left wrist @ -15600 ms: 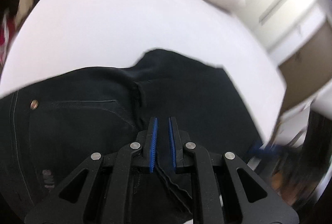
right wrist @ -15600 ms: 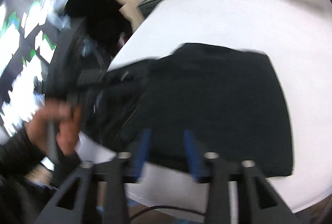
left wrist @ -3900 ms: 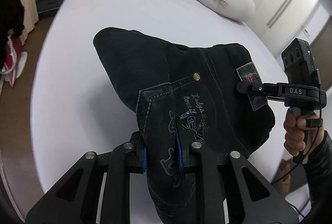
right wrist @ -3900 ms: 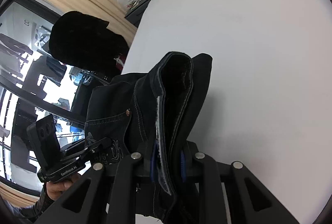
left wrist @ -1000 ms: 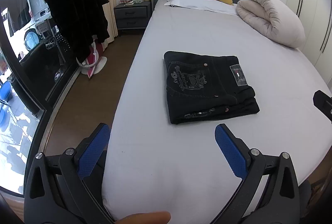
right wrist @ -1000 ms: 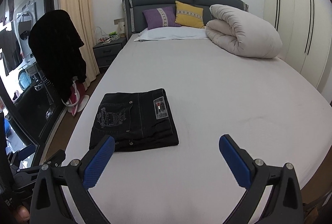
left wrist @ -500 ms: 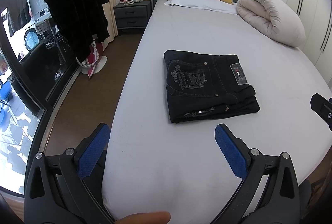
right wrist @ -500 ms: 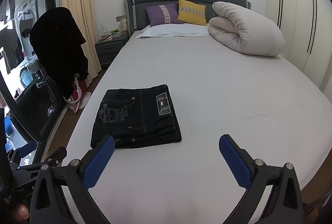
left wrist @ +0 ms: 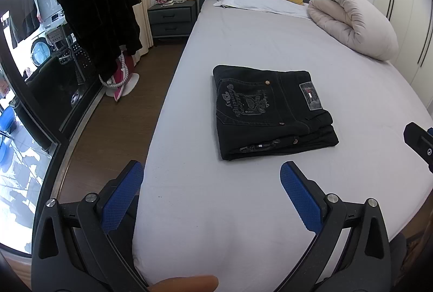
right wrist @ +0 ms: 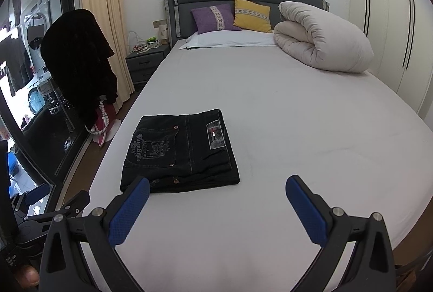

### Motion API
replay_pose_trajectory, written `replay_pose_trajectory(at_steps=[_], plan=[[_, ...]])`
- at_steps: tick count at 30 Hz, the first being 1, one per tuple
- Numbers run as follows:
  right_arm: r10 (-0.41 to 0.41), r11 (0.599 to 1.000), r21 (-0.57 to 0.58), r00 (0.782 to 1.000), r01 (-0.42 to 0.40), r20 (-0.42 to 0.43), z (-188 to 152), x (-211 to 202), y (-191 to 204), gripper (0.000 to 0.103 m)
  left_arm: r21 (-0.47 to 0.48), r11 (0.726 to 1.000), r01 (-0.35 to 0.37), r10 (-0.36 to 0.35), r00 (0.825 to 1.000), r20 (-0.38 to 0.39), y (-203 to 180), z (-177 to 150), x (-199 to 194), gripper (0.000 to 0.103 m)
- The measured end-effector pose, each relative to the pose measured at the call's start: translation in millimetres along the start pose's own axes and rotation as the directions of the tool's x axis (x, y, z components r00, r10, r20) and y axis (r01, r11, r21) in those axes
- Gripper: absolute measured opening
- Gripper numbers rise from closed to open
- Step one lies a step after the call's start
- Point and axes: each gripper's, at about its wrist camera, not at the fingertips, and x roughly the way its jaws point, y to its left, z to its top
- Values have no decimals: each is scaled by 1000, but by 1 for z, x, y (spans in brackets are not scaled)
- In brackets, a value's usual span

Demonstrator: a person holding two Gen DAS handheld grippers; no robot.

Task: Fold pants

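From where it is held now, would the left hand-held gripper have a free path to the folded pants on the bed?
Probably yes. The left hand-held gripper is open and empty, with only bare sheet between it and the folded pants on the bed. The rolled duvet lies well beyond them.

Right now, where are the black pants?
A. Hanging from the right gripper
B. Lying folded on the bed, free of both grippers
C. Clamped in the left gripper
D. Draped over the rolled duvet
B: the pants lie as a flat folded stack on the bed, while the left gripper and the right gripper both stand wide open and hold nothing.
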Motion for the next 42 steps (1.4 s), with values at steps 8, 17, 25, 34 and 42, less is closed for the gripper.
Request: replay_pose_trajectory(at_steps=[8,17,25,34,42], plan=[[0,1000,1,1000,0,0,0,0,1,103,1,1000,-2,2,1000,0,0,0,0,103],[1,1000,1,1000,-1,-1,0,0,1,103,5,1000,-5,5,1000,-1,-1,-2,1,103],[3,1000,0,1000,-3,-3,-2,2,1,103,4,1000,-4,4,1000,-1,-1,-1,0,103],[3,1000,-1,1000,-3,-5,-5,4,2,103,5,1000,-3,3,1000,-2,0,-1,0,103],[3,1000,-1,1000,-3,-7,-4,4,2,103,7,1000,-3,3,1000,-4,0,-2,1,103]])
